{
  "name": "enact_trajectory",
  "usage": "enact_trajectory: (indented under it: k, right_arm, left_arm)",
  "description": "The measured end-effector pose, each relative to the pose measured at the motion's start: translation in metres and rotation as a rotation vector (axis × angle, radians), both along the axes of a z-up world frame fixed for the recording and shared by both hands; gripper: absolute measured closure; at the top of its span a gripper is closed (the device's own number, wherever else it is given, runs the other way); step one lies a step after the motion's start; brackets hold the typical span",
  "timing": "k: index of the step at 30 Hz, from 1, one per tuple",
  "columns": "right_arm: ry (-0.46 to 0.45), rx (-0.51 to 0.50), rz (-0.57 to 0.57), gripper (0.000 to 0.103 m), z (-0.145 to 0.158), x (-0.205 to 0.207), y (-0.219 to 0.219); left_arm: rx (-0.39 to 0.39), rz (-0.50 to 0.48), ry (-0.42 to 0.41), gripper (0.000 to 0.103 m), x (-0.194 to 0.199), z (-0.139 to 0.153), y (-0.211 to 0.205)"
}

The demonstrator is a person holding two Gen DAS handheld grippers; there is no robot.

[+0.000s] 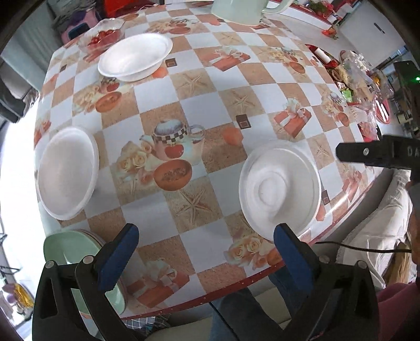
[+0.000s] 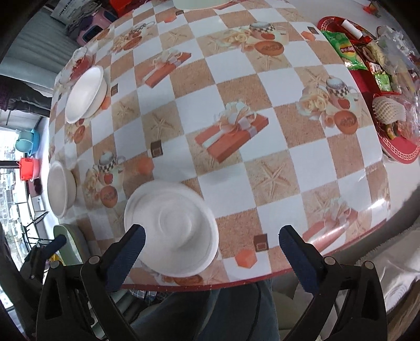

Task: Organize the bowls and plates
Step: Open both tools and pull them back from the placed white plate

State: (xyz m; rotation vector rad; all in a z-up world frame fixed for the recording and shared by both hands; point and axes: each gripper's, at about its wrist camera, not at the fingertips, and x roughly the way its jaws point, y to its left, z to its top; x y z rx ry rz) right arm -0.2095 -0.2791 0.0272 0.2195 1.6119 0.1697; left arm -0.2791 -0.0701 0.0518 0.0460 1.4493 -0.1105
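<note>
Both grippers, left gripper (image 1: 202,251) and right gripper (image 2: 212,251), hang wide apart, holding nothing. Upside-down white bowl (image 2: 172,230) sits near table (image 2: 288,168) edge, likely staged for stacking with scattered bowls.

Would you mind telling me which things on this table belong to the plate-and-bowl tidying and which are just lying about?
Job:
white foam bowl, upside down
white foam bowl, far upright
white foam bowl, left edge
pale green plate stack

Lying about:
glass bowl of tomatoes
pale green jug
red snack tray
</note>
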Motion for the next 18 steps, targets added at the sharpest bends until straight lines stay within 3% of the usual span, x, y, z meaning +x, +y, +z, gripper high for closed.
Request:
enact_trajectory:
  k: [8,18]
  right_arm:
    - [-0.028,-0.03,0.01,0.0,0.013,0.003,0.006]
    - [-0.048,-0.06,0.102,0.0,0.026,0.006,0.037]
  left_arm:
    - [-0.002,0.023,-0.018,0.0,0.0,0.005,0.012]
    - [-0.05,0.126,-0.039,0.0,-0.004,0.01,0.041]
